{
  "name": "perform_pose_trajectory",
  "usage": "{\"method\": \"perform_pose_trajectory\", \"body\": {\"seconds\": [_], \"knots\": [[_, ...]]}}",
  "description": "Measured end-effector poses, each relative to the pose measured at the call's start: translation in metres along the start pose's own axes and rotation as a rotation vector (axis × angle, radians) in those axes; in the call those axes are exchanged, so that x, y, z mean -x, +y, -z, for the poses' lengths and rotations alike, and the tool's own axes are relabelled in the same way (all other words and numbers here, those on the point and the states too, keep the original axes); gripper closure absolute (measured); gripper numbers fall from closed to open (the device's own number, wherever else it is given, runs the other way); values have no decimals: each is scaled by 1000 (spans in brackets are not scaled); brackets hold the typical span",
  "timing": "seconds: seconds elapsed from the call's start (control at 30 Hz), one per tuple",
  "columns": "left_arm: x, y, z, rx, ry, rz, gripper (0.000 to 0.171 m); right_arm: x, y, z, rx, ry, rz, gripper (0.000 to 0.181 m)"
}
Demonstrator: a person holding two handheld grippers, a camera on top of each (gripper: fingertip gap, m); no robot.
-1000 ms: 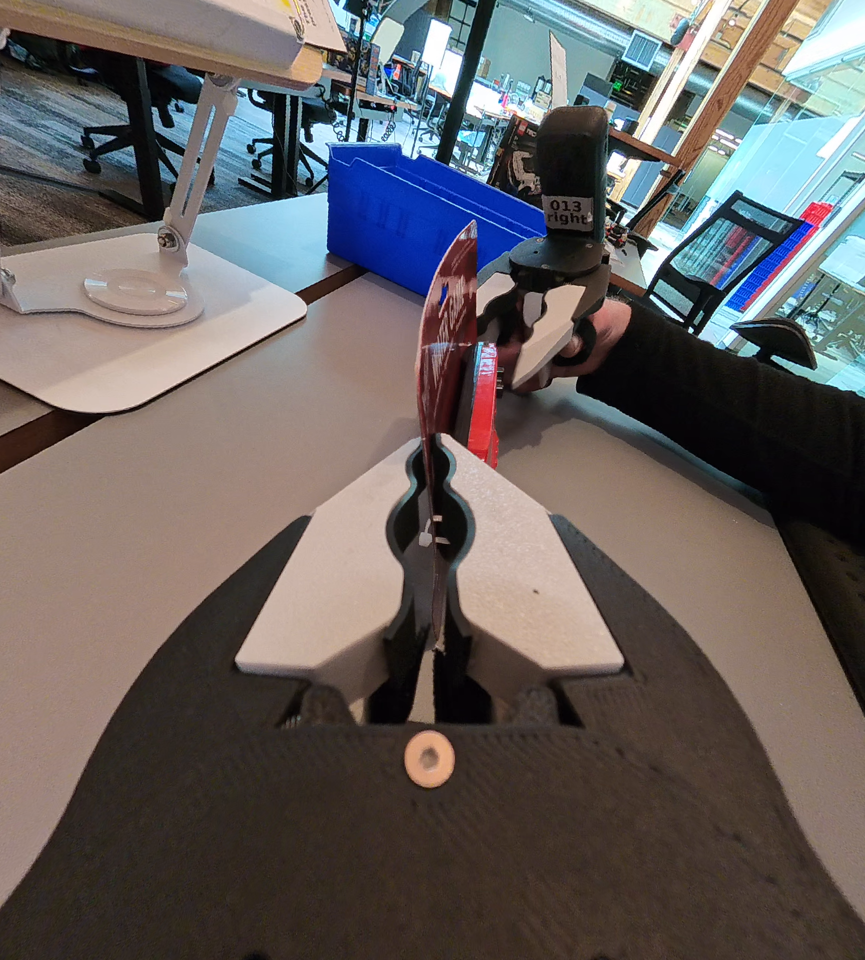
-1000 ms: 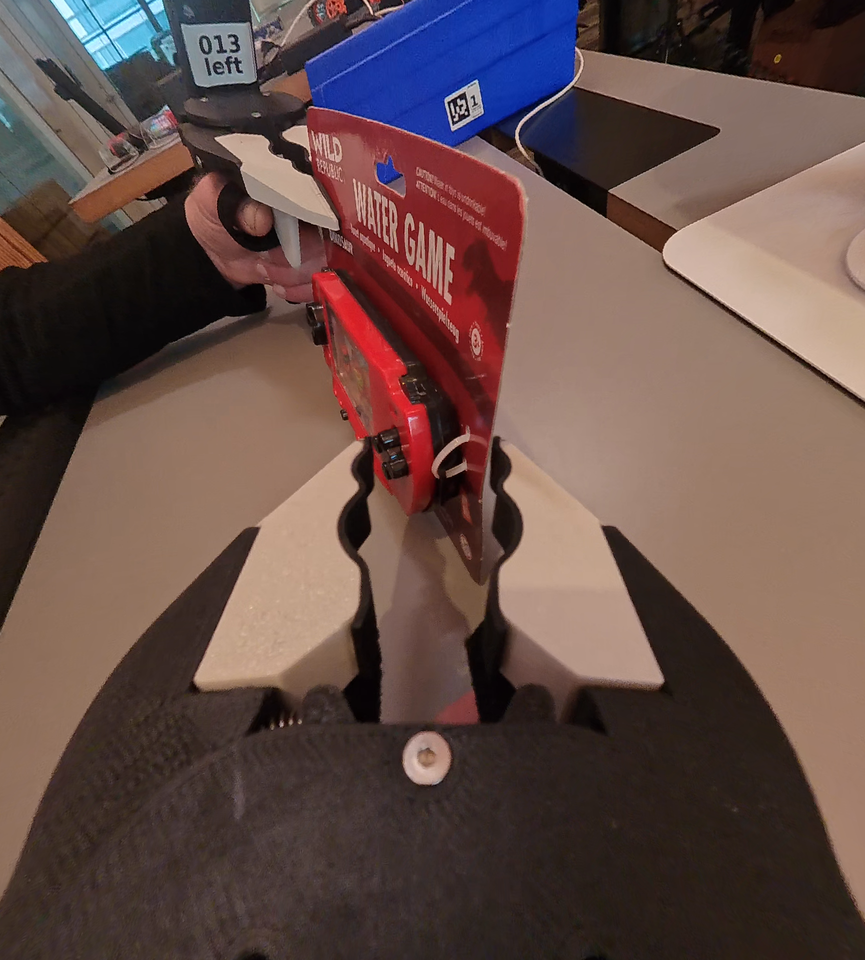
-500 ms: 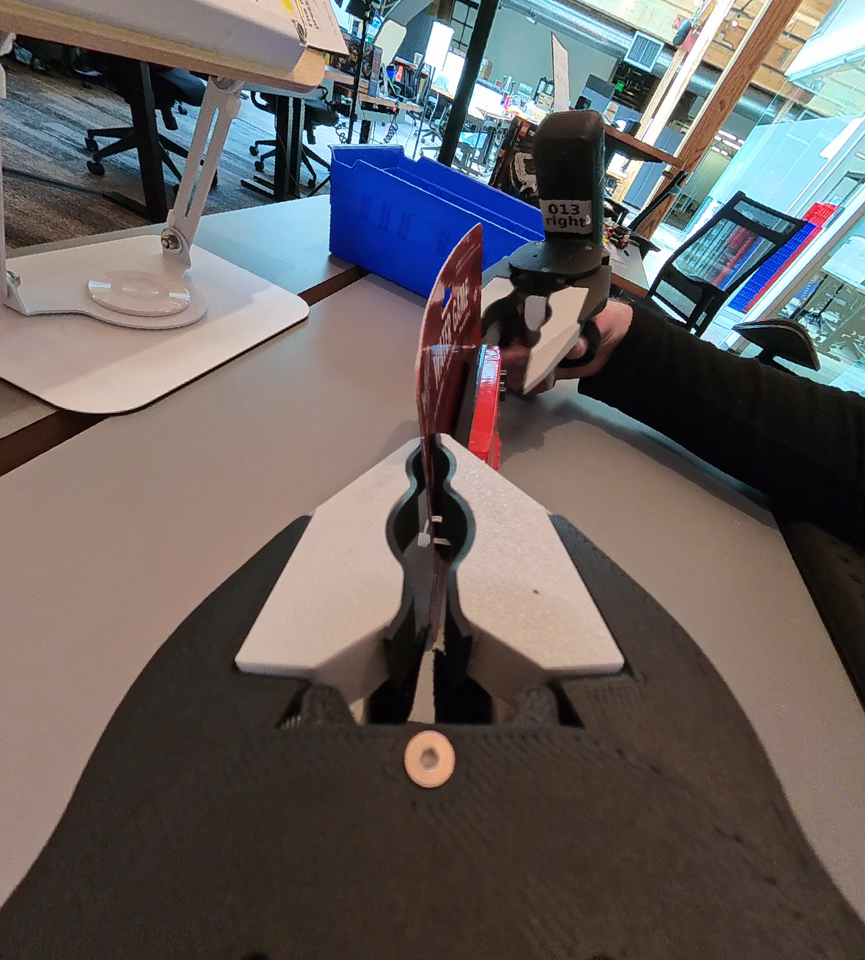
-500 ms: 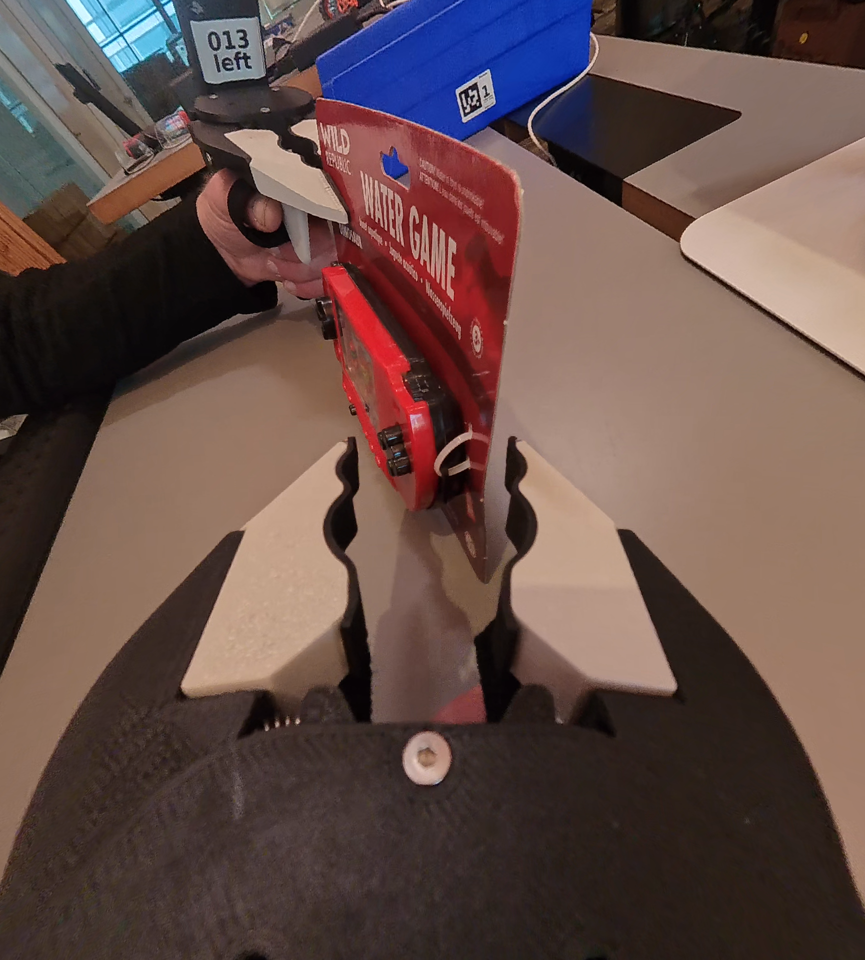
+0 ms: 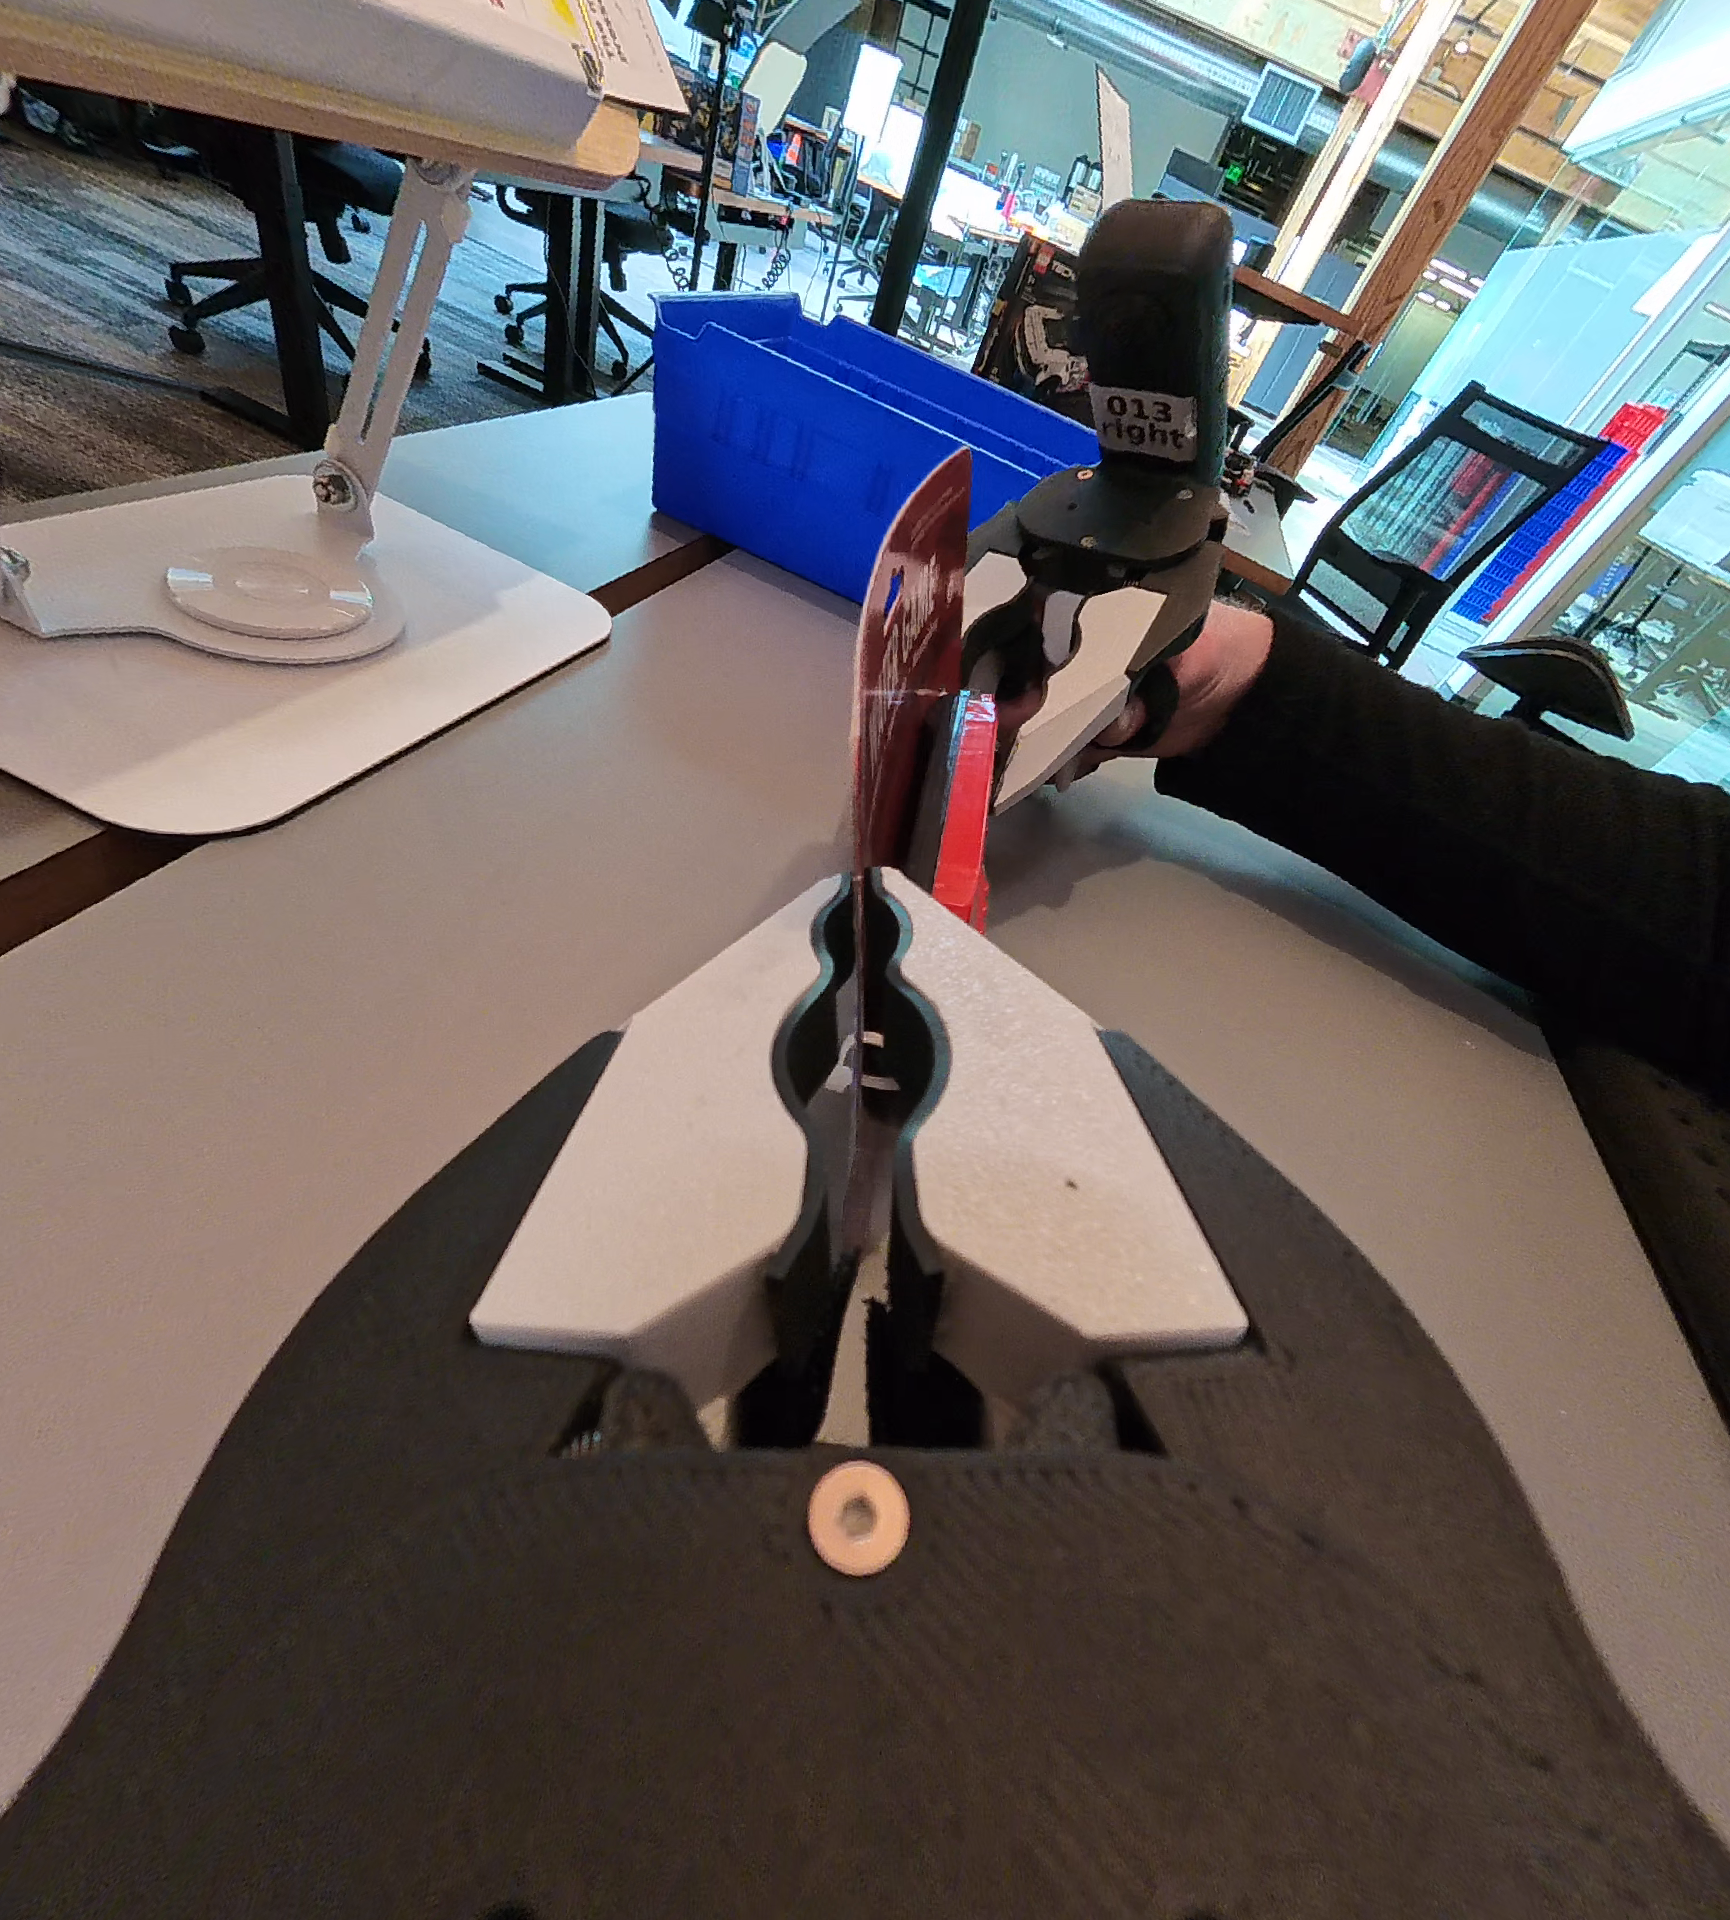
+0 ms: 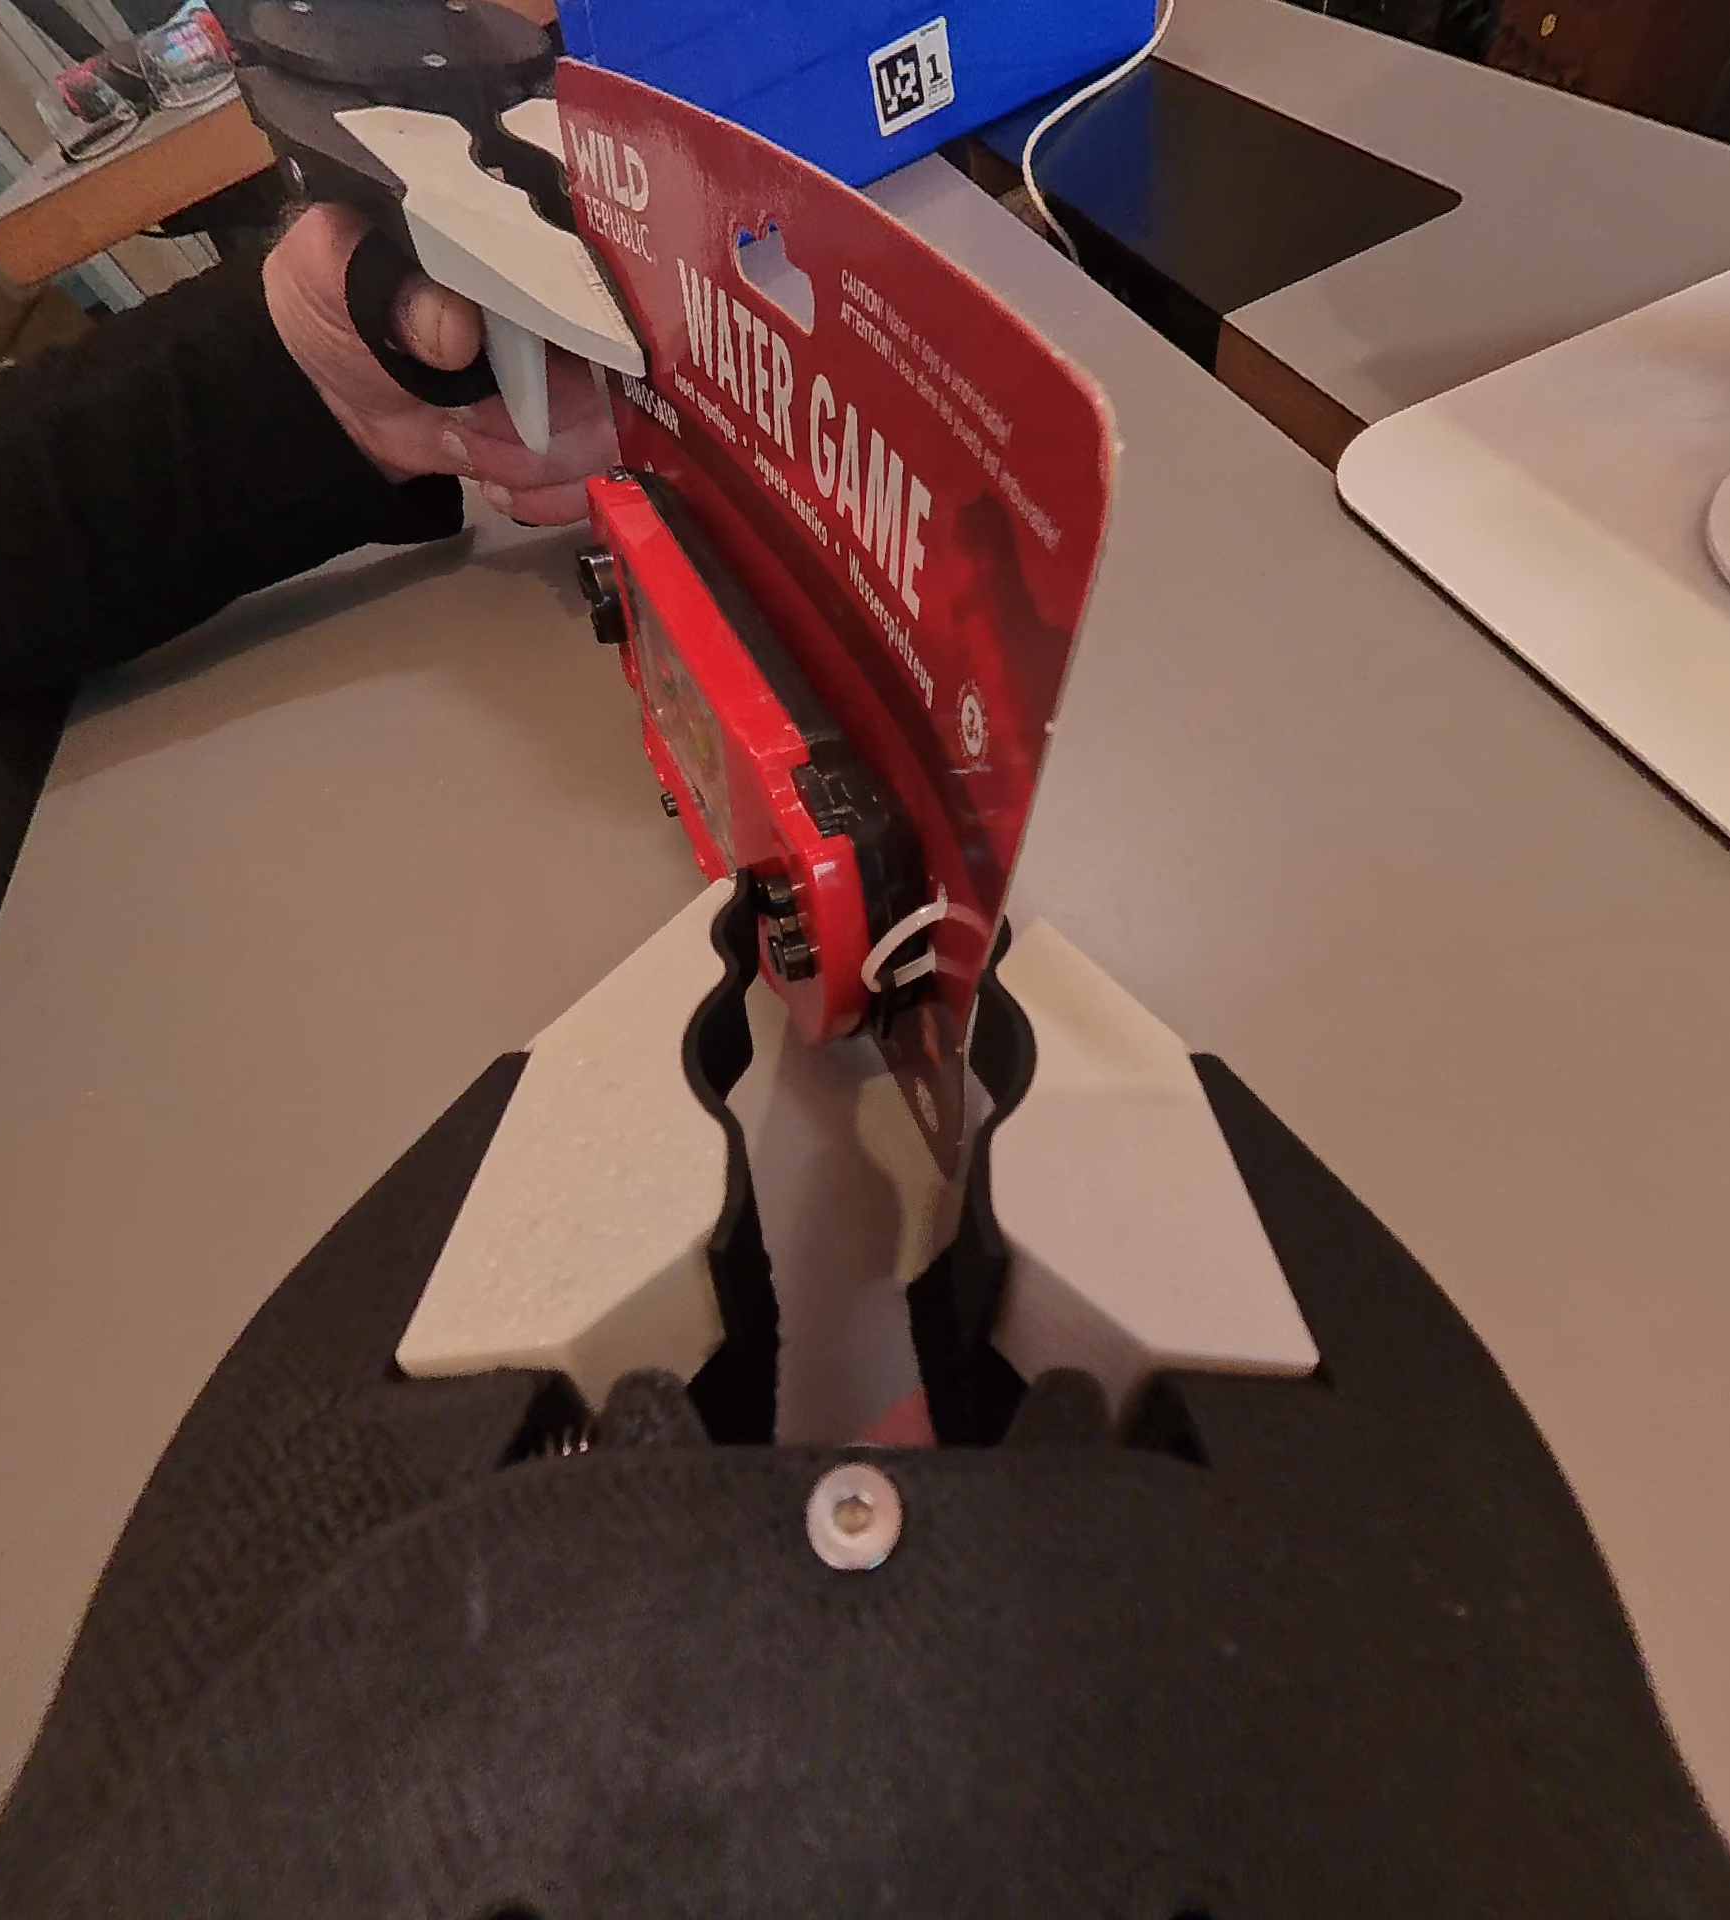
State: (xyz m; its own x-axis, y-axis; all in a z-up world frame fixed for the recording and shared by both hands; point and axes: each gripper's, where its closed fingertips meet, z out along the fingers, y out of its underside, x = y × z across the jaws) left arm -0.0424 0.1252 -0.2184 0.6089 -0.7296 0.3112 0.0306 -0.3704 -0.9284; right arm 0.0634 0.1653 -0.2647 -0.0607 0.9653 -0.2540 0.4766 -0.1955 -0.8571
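A red handheld water-game toy (image 6: 726, 727) is zip-tied to a red backing card (image 6: 840, 416), which stands on edge above the grey table (image 6: 321, 831). My left gripper (image 5: 866, 883) is shut on one end of the card (image 5: 902, 644); the toy (image 5: 965, 800) shows just past its fingertips. In the right wrist view the left gripper (image 6: 622, 343) pinches the card's far end. My right gripper (image 6: 876, 920) is open, its fingers on either side of the near end of the toy and card. In the left wrist view it (image 5: 986, 717) sits at the card's far end.
A blue bin (image 5: 788, 436) stands at the table's far edge and also shows in the right wrist view (image 6: 736, 83). A white stand base (image 5: 217, 644) lies to the left. A black pad (image 6: 1235, 197) with a white cable lies behind. Office chairs (image 5: 1443, 520) stand beyond.
My right gripper has opened a little wider and moved forward, so the end of the toy and card now sits between its fingertips. My left gripper keeps its hold on the card.
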Motion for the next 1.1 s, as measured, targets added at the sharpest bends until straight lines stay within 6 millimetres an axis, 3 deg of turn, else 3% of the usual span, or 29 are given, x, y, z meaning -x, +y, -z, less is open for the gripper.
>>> {"method": "perform_pose_trajectory", "body": {"seconds": [0.23, 0.9, 1.1], "knots": [[2, 1, 1, 1, 1, 2, 171, 2, 5, 4, -20, -38, -40, 132], [3, 0, 3, -7, 4, 10, 171, 0, 9, 7, -4, -36, -35, 152], [3, 1, 3, -3, 2, 7, 171, 3, 9, 7, -22, -61, -65, 139]]}}
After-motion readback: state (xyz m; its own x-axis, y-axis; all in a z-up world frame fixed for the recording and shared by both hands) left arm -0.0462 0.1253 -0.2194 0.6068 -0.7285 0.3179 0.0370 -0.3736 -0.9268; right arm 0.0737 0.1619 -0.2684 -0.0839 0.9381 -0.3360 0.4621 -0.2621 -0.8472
